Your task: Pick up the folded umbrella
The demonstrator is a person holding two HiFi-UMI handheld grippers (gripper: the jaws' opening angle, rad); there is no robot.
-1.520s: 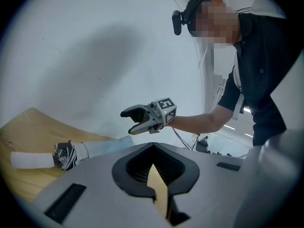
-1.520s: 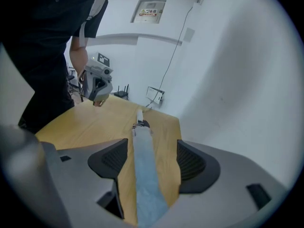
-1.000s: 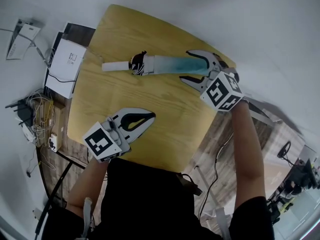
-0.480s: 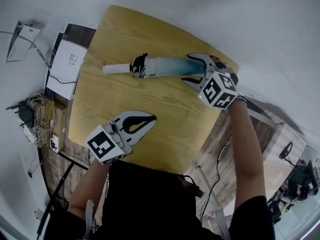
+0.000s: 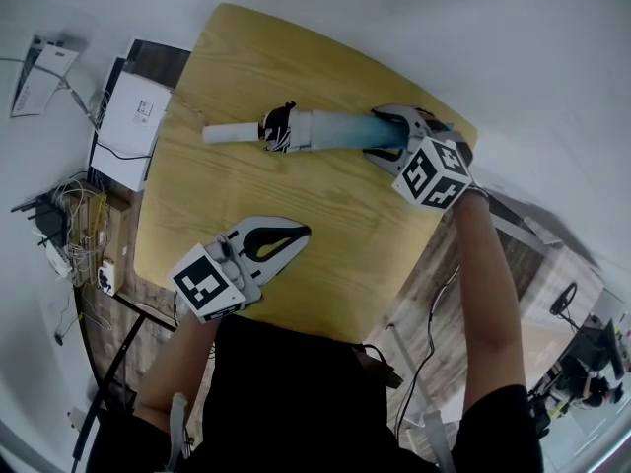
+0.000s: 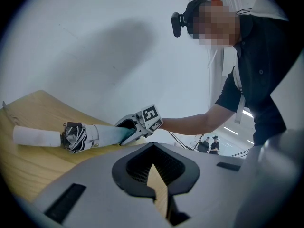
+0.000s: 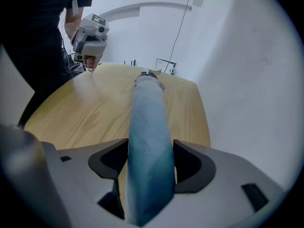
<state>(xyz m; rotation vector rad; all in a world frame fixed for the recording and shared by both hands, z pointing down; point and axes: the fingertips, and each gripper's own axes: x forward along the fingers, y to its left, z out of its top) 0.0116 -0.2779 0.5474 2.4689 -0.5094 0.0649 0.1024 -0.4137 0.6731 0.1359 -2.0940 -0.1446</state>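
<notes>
The folded umbrella [image 5: 335, 129] lies across the far part of the round wooden table [image 5: 325, 215]. Its white handle points left, a black-and-white striped band sits in the middle, and its pale blue body turns teal at the right. My right gripper [image 5: 386, 134] is shut on the teal end; in the right gripper view the umbrella [image 7: 147, 122] fills the gap between the jaws of that gripper [image 7: 151, 148]. My left gripper [image 5: 286, 236] hovers shut and empty over the table's near part. From the left gripper [image 6: 153, 148] the umbrella [image 6: 90, 134] shows well ahead.
Left of the table, on the floor, stand a white box [image 5: 133, 116], a paper sheet [image 5: 44, 67] and a tangle of cables [image 5: 74, 220]. The table's right edge runs just behind my right gripper. A white wall lies beyond the far edge.
My right gripper slid further along the umbrella's teal end and its jaws narrowed onto it. The left gripper stayed almost still.
</notes>
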